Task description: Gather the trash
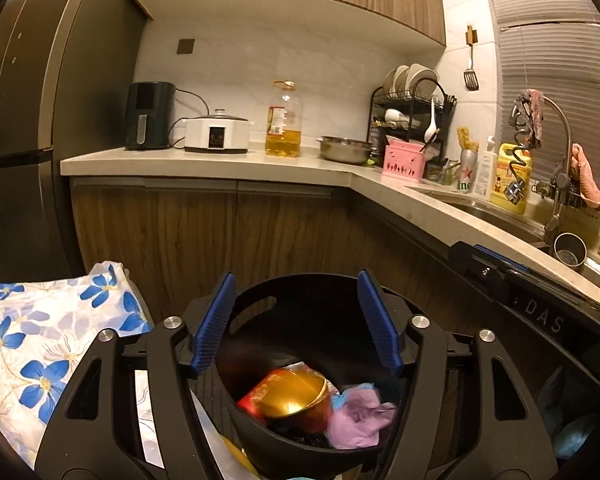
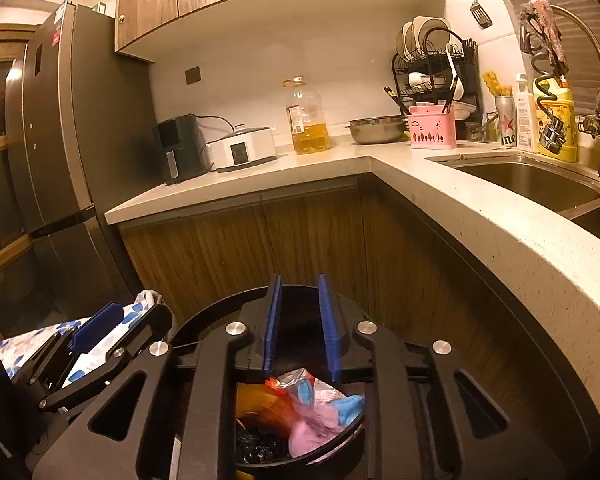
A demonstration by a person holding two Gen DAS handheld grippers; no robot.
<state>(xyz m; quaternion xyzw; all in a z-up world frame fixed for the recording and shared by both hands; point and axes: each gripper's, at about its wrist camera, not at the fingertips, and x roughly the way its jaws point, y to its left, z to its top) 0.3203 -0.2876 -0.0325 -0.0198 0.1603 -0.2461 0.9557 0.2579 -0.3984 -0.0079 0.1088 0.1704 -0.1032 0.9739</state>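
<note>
Right below my left tongs [image 1: 298, 322] sits the black trash bin [image 1: 260, 304], and its blue pads are spread wide with nothing between them. Inside the bin I can see a gold-lidded red cup [image 1: 292, 396], a crumpled purple wrapper [image 1: 358, 418] beside it and dark scraps at the bottom. My right tongs [image 2: 300, 326] hang over the same bin [image 2: 204, 320], pads parted by a narrow gap and pinching nothing; beneath them lie pink and blue wrappers [image 2: 320, 412] mixed with an orange packet [image 2: 256, 398]. From the right wrist view the left tongs [image 2: 96, 326] show at the lower left, in front of a cloth with blue flowers [image 2: 140, 304]. That same floral cloth [image 1: 32, 340] fills the left side of the left wrist view, just beside the bin.

Behind the bin stand wooden cabinet doors [image 1: 204, 236] under the pale surface [image 1: 204, 164]. On that surface, from left to right, are a dark air fryer [image 1: 148, 116], a white cooker [image 1: 216, 132], a big bottle of cooking oil [image 1: 284, 124], a steel bowl [image 1: 346, 148] and a pink utensil holder [image 1: 404, 162]. A black dish rack [image 1: 414, 112] with plates stands at the back corner. Farther right, the sink [image 2: 532, 184] has a coiled tap [image 1: 518, 148], a yellow detergent jug [image 1: 512, 172] and a beer can [image 1: 466, 172] near it. A tall dark fridge [image 2: 56, 140] rises at the far left.
</note>
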